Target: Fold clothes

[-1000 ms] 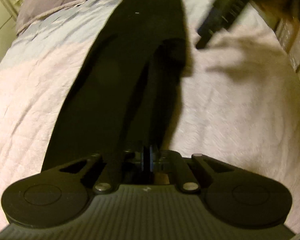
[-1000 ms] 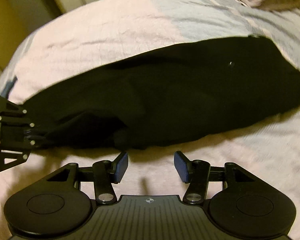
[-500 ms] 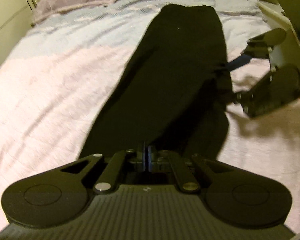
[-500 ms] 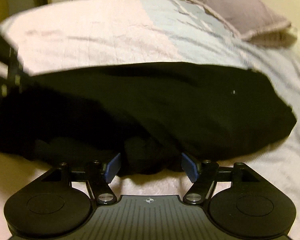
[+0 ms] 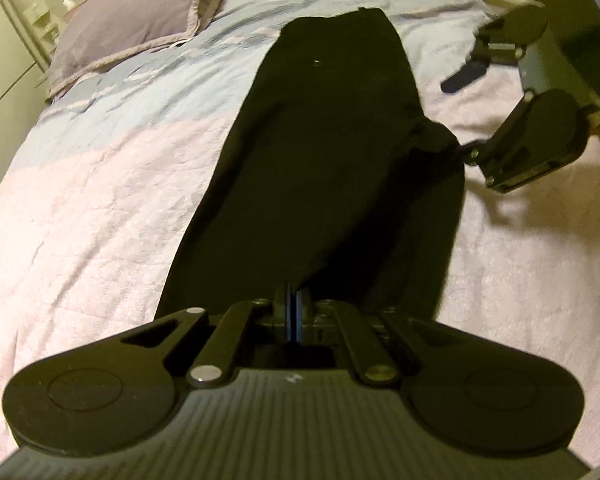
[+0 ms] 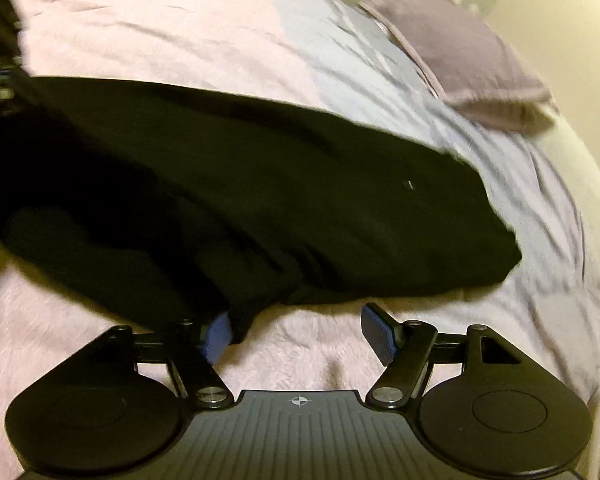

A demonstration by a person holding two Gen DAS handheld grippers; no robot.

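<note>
Black trousers (image 5: 324, 152) lie lengthwise on the bed (image 5: 100, 208), on a pink and pale-blue bedspread. In the left wrist view, the left gripper (image 5: 293, 312) sits at 6 o'clock with its fingers pressed together on the near end of the trousers, the fabric rising to them. The right gripper (image 5: 456, 112) appears at 2 o'clock, one finger touching a bunched fold on the trousers' right edge, the other finger raised clear of it. The right wrist view shows what the left view does not: the right gripper's (image 6: 296, 334) fingers stand wide apart, the left blue pad (image 6: 217, 336) against the cloth edge, the right pad over bare bedspread. A lilac pillow (image 6: 460, 60) lies at 1 o'clock there, at 11 o'clock in the left view.
</note>
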